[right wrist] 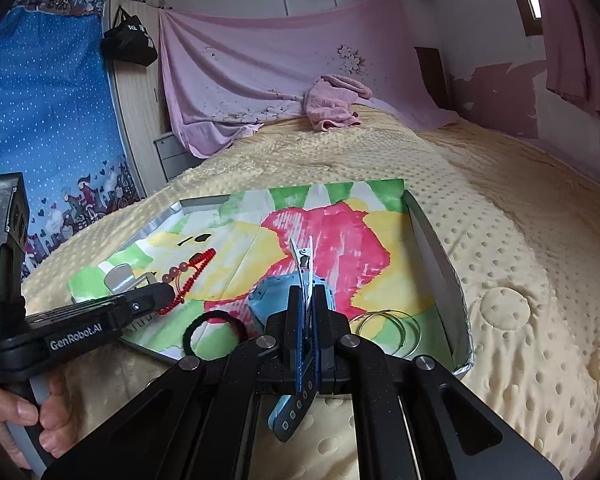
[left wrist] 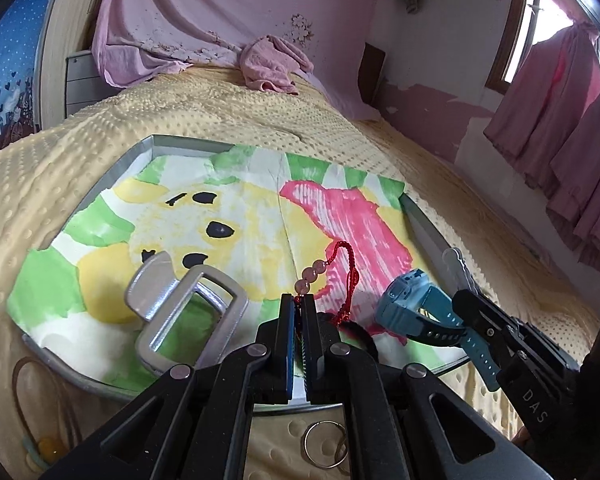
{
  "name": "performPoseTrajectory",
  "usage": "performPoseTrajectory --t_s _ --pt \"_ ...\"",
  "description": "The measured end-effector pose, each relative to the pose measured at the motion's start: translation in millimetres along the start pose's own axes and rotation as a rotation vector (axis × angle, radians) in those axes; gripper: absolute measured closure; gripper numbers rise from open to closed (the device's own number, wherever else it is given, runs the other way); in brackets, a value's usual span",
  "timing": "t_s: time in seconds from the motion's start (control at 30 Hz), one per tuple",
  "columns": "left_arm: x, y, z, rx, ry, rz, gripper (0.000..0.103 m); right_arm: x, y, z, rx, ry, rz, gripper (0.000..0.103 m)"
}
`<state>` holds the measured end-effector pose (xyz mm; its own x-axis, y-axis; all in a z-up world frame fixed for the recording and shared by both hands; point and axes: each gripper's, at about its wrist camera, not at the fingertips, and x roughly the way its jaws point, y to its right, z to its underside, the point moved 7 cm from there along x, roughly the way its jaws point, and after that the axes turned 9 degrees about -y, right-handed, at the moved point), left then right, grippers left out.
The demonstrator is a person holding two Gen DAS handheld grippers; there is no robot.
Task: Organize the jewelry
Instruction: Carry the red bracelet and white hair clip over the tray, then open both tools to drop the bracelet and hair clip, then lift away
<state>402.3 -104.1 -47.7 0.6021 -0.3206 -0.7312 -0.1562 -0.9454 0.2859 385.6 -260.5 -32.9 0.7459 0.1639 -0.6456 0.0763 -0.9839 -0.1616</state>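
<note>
Yellow dotted bedding [right wrist: 520,216] fills the room under pink drapes, bearing a silver tray [right wrist: 436,248] lined with a painted sheet [left wrist: 236,216]. Low centre in its own view, the left gripper [left wrist: 299,300] is clenched on a red beaded bracelet [left wrist: 342,264]. The right gripper [right wrist: 306,292] likewise points downward, pinching a blue watch [right wrist: 268,300] by the strap, together with a silver hair clip [right wrist: 300,256].

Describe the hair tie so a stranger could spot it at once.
Find the bed, then the tray on it, lined with a painted sheet. The hair tie lies at the tray's near edge, between the two grippers and left of the blue watch. It is the only plain black loop: the rings nearby are thin metal, and the bracelet is red cord with beads.
</note>
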Motion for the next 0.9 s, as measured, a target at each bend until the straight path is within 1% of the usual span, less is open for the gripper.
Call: performPoseTrajectory --t_s 0.13,0.3,0.37,0.47,0.5,0.53,0.57,0.6,0.63,0.67,0.73,0.77,0.8,0.83,0.87,0.9 --pt "5 2 2 0.017 -0.02 -0.026 0.099 4 -4 -2 -0.021 -0.011 0.014 0.099" --pt "3 0 2 0.002 -0.007 -0.042 0.099 4 -6 -2 -0.031 -0.012 0.017 0.098" --pt "1 -1 2 -0.005 -0.001 -0.036 0.098 3 -6 -1 -0.031 -0.009 0.009 0.096" --pt "-4 -1 3 -0.011 0.01 -0.032 0.093 0 -6 0 -0.037 0.003 -0.004 0.094" --pt "-7 -1 4 -0.013 0.016 -0.032 0.087 -2 -6 0 -0.037 0.006 -0.002 0.094" --pt "-10 -1 5 -0.017 0.021 -0.031 0.076 -4 -5 1 -0.039 0.012 0.0 0.094" --pt "-12 0 5 -0.023 0.026 -0.028 0.068 -7 -5 1 -0.039 0.02 -0.001 0.094" --pt "-16 -1 6 -0.029 0.037 -0.019 0.055 -10 -5 1 -0.039 0.028 -0.003 0.094" --pt "-20 -1 7 -0.035 0.054 -0.014 0.049 -14 -5 1 -0.038 0.038 -0.003 0.094" --pt "-26 -1 8 -0.039 0.077 -0.009 0.049 -18 -5 1 -0.039 0.052 -0.004 0.094" --pt "-33 0 11 -0.036 0.094 -0.009 0.048 -28 -5 1 -0.042 0.077 -0.001 0.092" --pt "-37 0 12 -0.034 0.102 -0.013 0.048 -33 -5 1 -0.042 0.091 0.002 0.084" --pt "-42 1 13 -0.03 0.114 -0.021 0.046 -38 -4 1 -0.041 0.105 0.004 0.073" --pt "-48 1 14 -0.025 0.132 -0.027 0.039 -45 -4 1 -0.039 0.126 0.001 0.068" --pt "-54 1 16 -0.024 0.15 -0.031 0.034 -51 -4 1 -0.039 0.145 -0.001 0.061" --pt "-63 1 18 -0.027 0.18 -0.038 0.025 -59 -4 1 -0.041 0.164 0.0 0.061"
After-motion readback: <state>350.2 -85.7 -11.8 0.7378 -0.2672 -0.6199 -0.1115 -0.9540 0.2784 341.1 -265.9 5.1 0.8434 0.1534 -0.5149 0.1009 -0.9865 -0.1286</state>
